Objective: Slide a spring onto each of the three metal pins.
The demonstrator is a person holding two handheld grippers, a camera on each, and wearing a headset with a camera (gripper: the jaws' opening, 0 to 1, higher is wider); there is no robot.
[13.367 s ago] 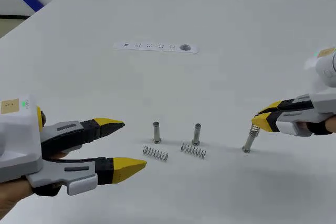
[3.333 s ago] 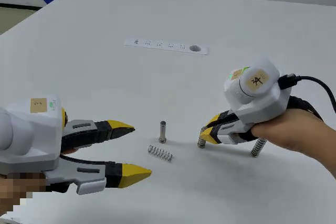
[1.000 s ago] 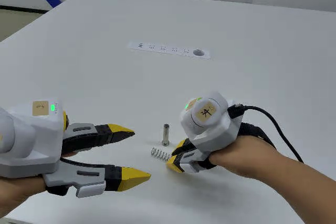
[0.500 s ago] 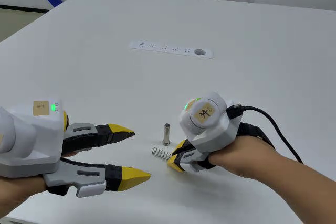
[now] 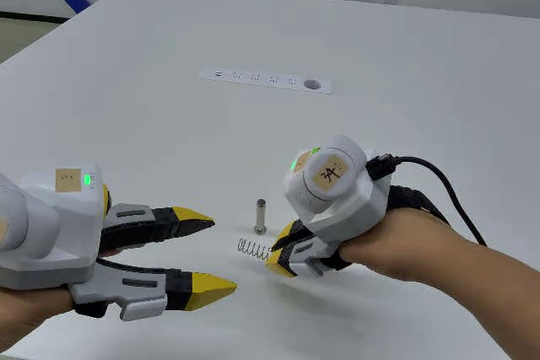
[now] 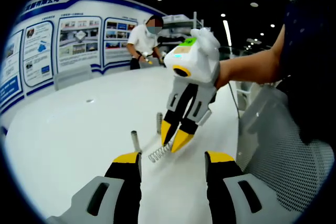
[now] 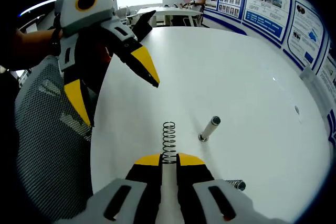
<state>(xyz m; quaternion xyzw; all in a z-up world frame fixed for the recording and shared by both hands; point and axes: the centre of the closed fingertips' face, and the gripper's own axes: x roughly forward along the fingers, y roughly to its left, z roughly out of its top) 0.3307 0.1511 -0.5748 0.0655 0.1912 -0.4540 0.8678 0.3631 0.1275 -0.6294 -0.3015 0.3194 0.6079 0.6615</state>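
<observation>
My right gripper [image 5: 280,262] is shut on one end of the loose spring [image 5: 251,249], which slants down to the white table. In the right gripper view the spring [image 7: 168,140] sticks out forward from between the nearly closed yellow tips [image 7: 169,160]. A bare metal pin [image 5: 260,217] stands upright just beyond it, also in the right gripper view [image 7: 209,128]. Another pin wearing a spring [image 7: 233,184] shows at that view's lower right. My left gripper [image 5: 217,256] hovers open to the left, apart from the spring. Its own view shows the right gripper [image 6: 176,139], the spring [image 6: 160,152] and the bare pin [image 6: 135,141].
A white power strip [image 5: 266,80] lies farther back on the table [image 5: 126,124]. A cable [image 5: 439,187] trails from the right gripper. In the right gripper view the left gripper [image 7: 142,61] looms at upper left. People stand by display boards in the background.
The right gripper moved left from the right-hand pins to the loose spring and took hold of its end. Over the last second it has barely shifted. The left gripper stayed open in place.
</observation>
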